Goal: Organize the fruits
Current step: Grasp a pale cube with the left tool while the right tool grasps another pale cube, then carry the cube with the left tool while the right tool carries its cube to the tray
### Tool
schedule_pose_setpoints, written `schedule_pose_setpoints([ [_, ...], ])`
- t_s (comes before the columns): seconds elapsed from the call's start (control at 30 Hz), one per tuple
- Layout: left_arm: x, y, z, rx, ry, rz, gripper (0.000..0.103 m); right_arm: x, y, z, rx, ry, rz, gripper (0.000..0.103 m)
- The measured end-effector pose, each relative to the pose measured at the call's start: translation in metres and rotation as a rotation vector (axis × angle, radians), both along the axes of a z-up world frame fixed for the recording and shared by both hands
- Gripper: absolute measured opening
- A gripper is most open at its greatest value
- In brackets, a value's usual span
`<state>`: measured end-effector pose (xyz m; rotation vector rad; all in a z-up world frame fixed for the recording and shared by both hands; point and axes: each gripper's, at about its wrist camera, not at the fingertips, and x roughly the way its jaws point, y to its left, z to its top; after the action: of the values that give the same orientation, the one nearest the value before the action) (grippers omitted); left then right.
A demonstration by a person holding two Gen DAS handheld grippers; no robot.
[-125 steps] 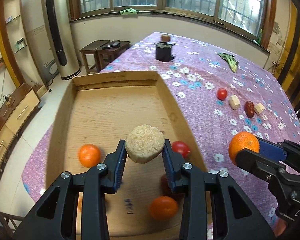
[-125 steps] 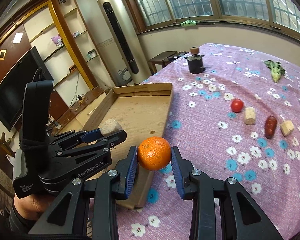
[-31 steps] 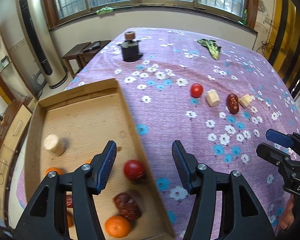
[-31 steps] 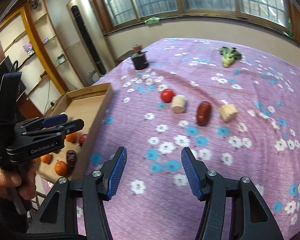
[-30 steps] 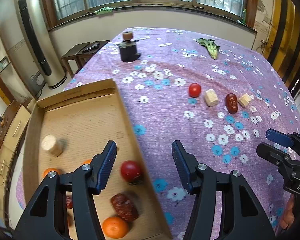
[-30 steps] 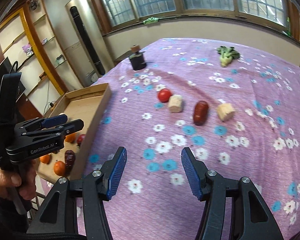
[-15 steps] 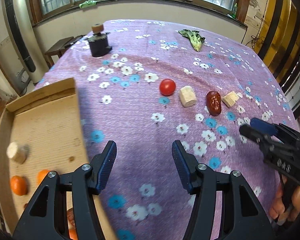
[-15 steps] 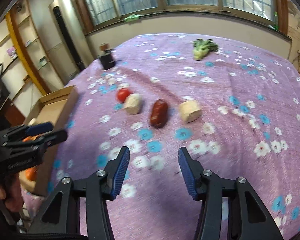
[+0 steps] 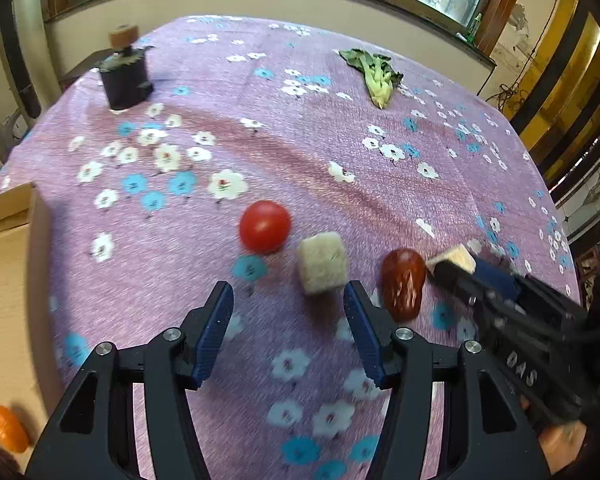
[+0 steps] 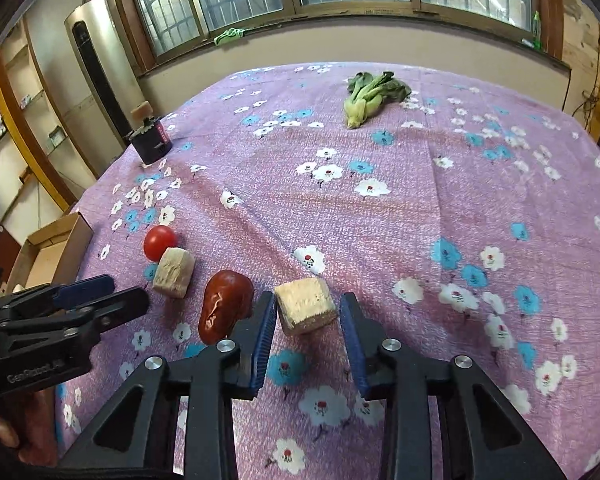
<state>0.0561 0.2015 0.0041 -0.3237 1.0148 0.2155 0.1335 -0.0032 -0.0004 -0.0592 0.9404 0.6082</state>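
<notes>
On the purple flowered cloth lie a red tomato [image 9: 264,226], a beige block [image 9: 323,261], a dark red date [image 9: 403,283] and a beige wedge [image 9: 452,258] in a row. My left gripper [image 9: 288,308] is open, just short of the beige block. My right gripper [image 10: 307,320] is open with its fingers on either side of the beige wedge [image 10: 305,304], apart from it. The date [image 10: 225,305], block [image 10: 174,271] and tomato [image 10: 159,242] lie to its left. The cardboard box [image 9: 4,280] holds an orange [image 9: 8,428].
A black jar with a cork top [image 9: 125,74] stands at the far left. A green leafy vegetable [image 9: 374,72] lies at the back. The box edge [image 10: 48,248] is at the left of the table. Windows and a wall lie beyond.
Both grippers have moved right and forward from the box toward the row of items. The right gripper now straddles the beige wedge; the left has closed in on the beige block.
</notes>
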Motion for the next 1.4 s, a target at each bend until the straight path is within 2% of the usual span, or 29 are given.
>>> schedule_pose_setpoints([
  [0.1,0.012,-0.002,-0.008,-0.017,0.010,-0.005,0.056,0.001,0.001,-0.003,0.010,0.001,-0.001,0.034],
  [0.2,0.018,-0.005,-0.011,0.009,-0.016,-0.010,0.055,0.002,0.001,-0.005,0.026,0.002,0.001,0.034],
  [0.27,0.021,-0.005,-0.011,0.032,-0.022,-0.012,0.042,0.003,0.001,-0.006,0.034,-0.003,0.001,0.033],
  [0.3,0.020,-0.004,-0.010,0.009,-0.028,-0.026,0.031,0.002,0.001,-0.006,0.033,-0.006,0.000,0.033],
  [0.33,0.019,-0.003,-0.010,-0.020,-0.032,-0.038,0.025,0.001,0.002,-0.005,0.032,-0.009,0.003,0.033],
  [0.4,0.013,-0.004,-0.009,-0.008,-0.031,-0.043,0.025,-0.004,0.001,-0.002,0.037,-0.016,0.010,0.033],
  [0.6,-0.017,-0.005,-0.004,-0.043,-0.053,-0.052,0.025,-0.030,-0.007,0.017,0.065,-0.055,0.017,0.033],
  [0.9,-0.060,-0.004,0.019,-0.030,-0.101,-0.046,0.025,-0.078,-0.004,0.033,0.121,-0.049,0.067,0.033],
  [1.4,-0.118,0.018,0.043,0.038,-0.135,0.021,0.025,-0.126,0.023,0.059,0.166,-0.075,0.149,0.032],
])
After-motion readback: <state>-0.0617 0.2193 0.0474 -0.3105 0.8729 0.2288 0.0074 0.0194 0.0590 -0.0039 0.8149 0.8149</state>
